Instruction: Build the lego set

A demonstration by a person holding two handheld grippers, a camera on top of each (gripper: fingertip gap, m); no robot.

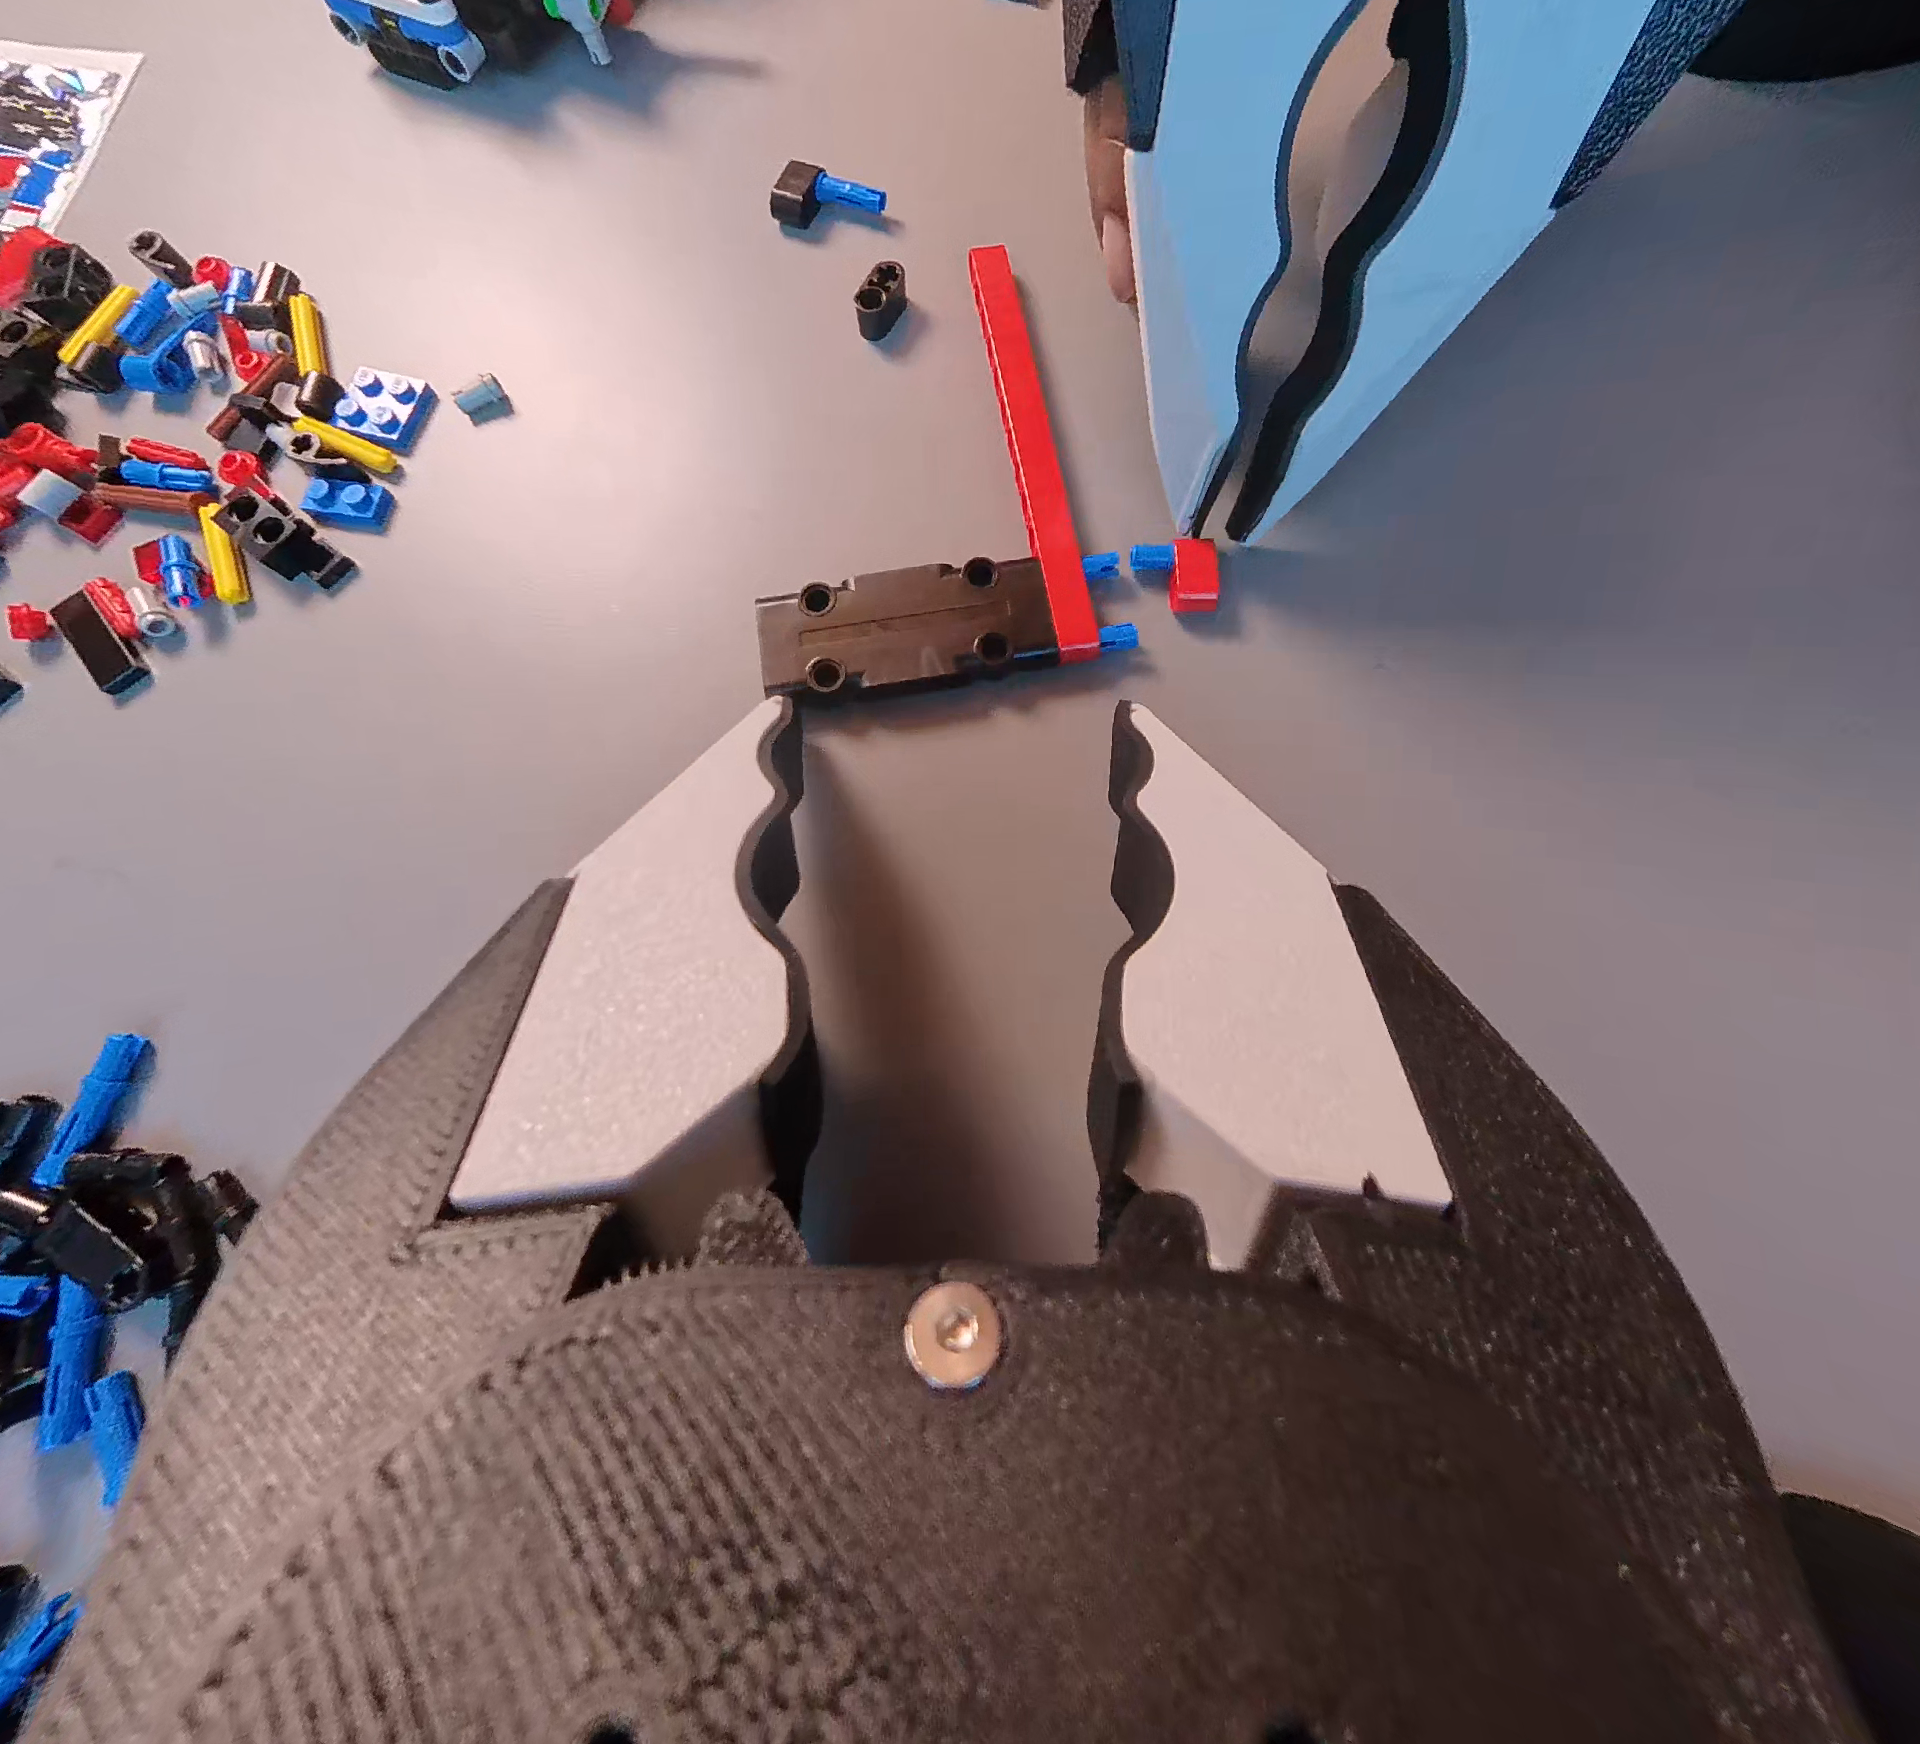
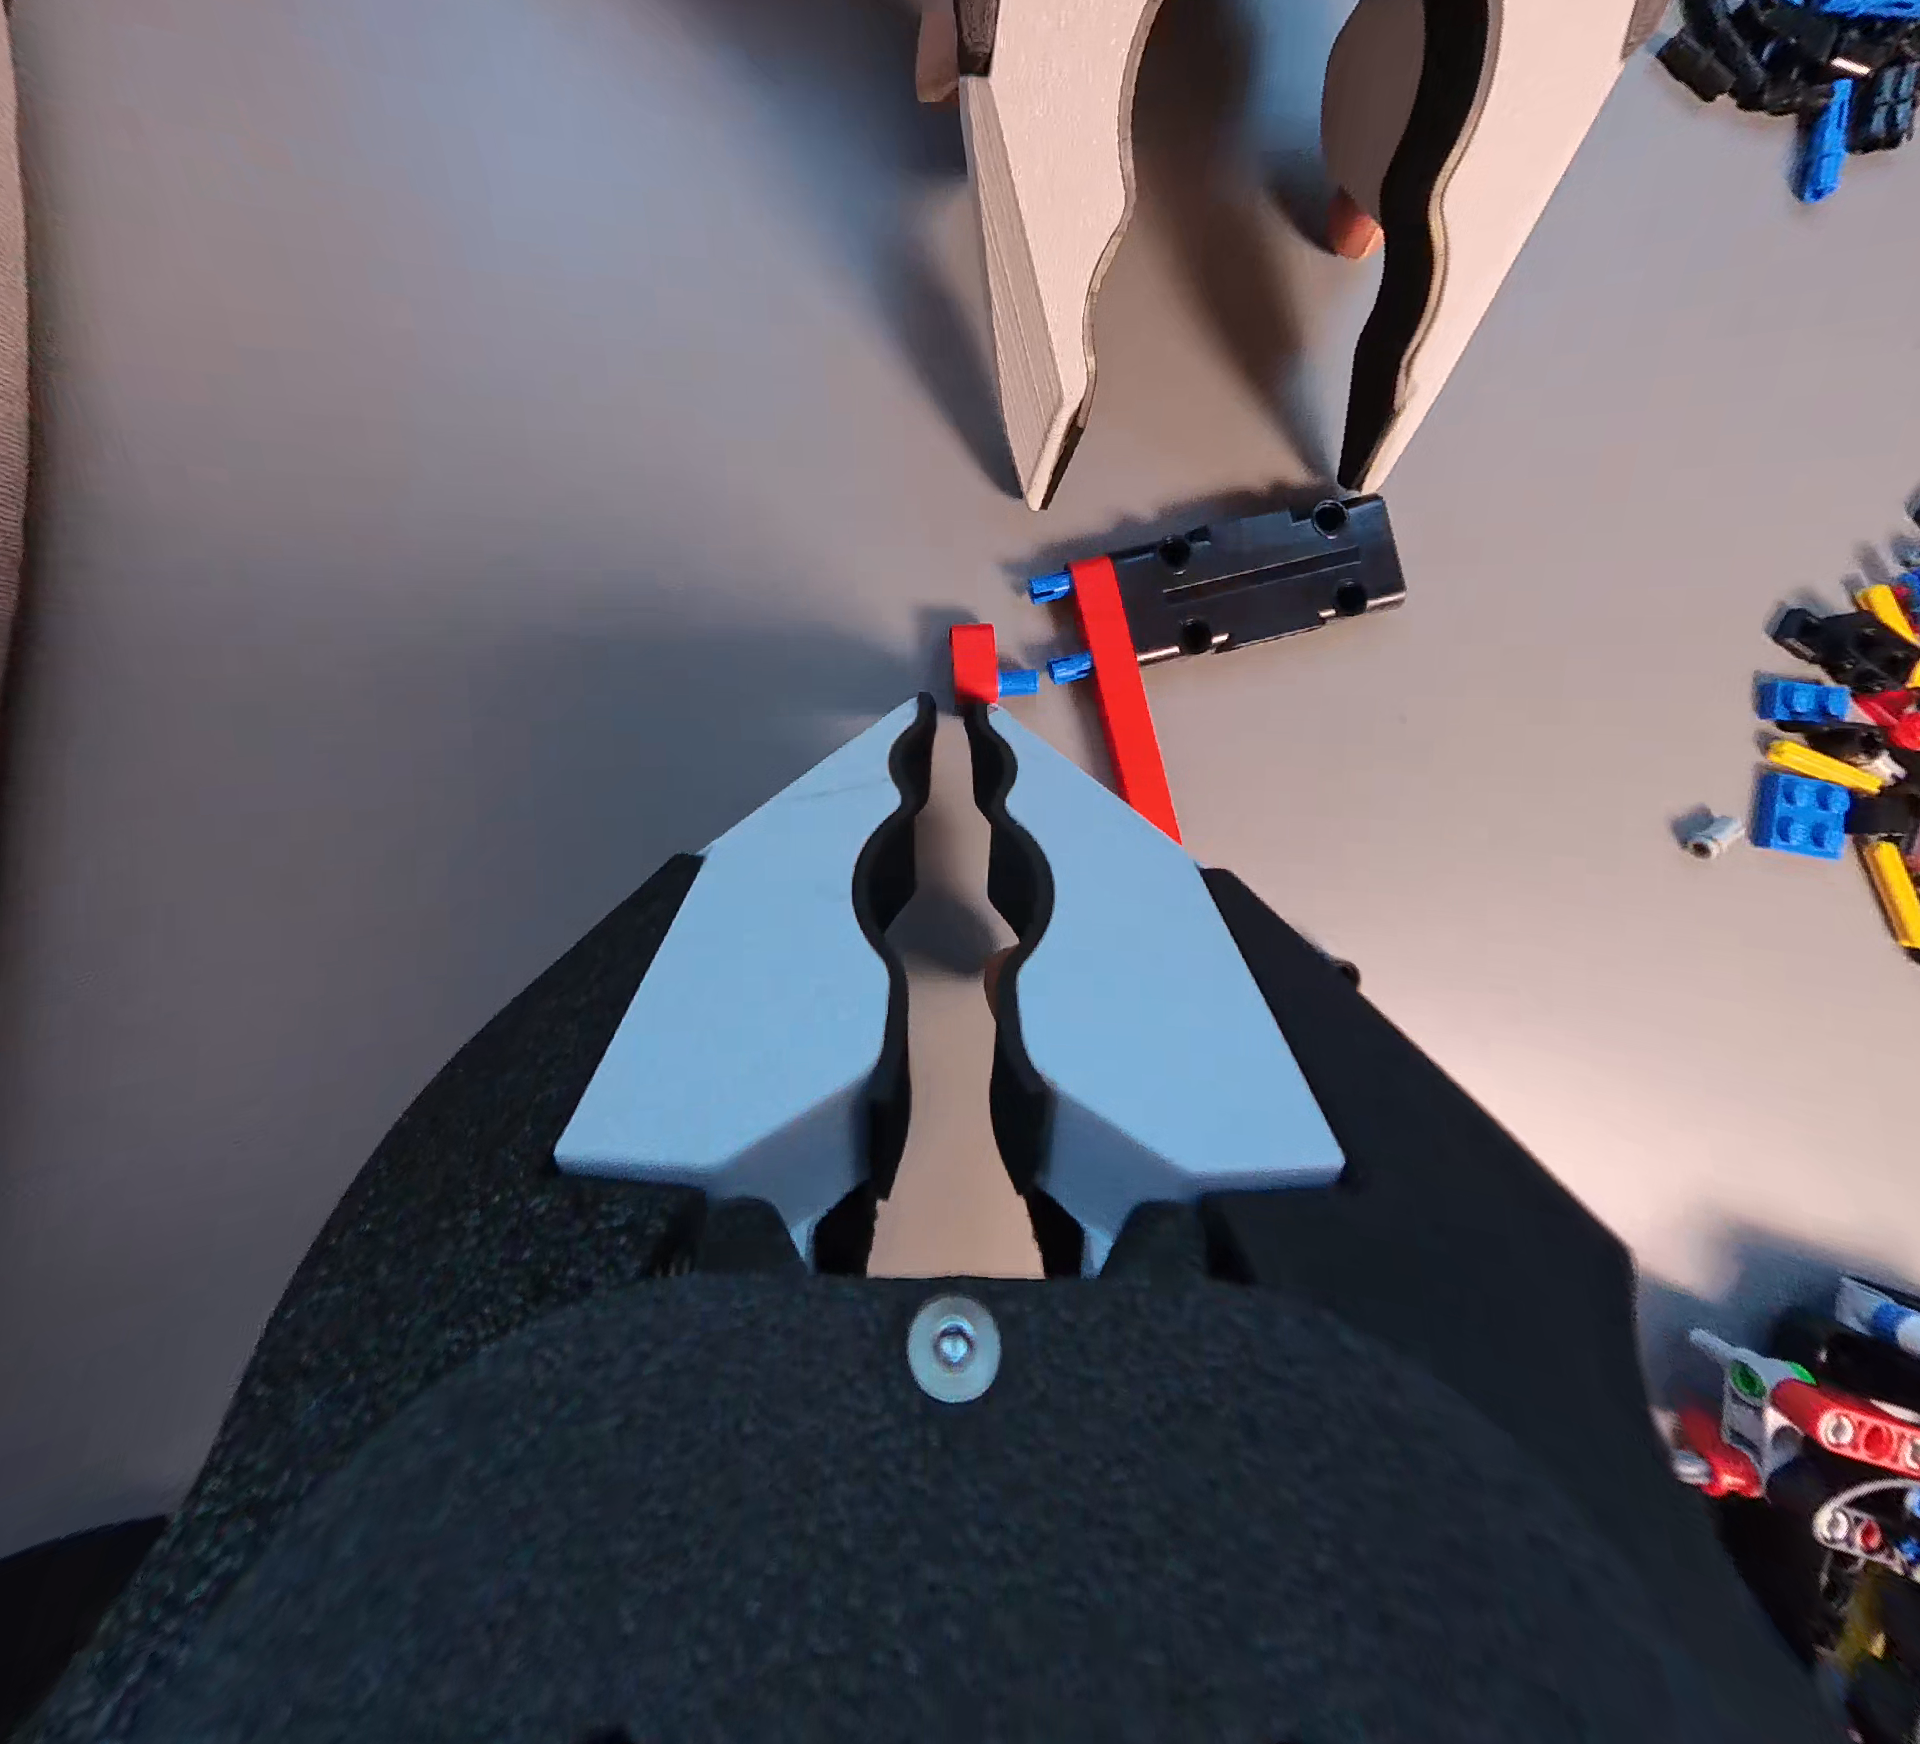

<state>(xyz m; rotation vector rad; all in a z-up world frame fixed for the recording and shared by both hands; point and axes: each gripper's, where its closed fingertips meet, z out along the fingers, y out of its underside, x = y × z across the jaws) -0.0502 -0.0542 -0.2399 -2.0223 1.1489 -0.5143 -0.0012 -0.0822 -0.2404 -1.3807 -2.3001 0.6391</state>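
On the grey table (image 1: 520,811), the left gripper (image 1: 951,718) stands wide open, empty, at the flat black plastic block (image 1: 904,624). The right gripper (image 2: 951,707), nearly closed, seemingly holds nothing, tips beside the small red connector piece (image 2: 974,655).

The right gripper (image 2: 951,707) points down at the grey table (image 2: 416,447), its jaws nearly closed with a narrow gap, tips just beside a small red piece (image 2: 974,655) carrying a blue pin (image 2: 1016,681). Close by lies a black block (image 2: 1268,582) joined to a long red beam (image 2: 1117,676). The left gripper (image 2: 1195,489), jaws spread, touches the block's far corner.
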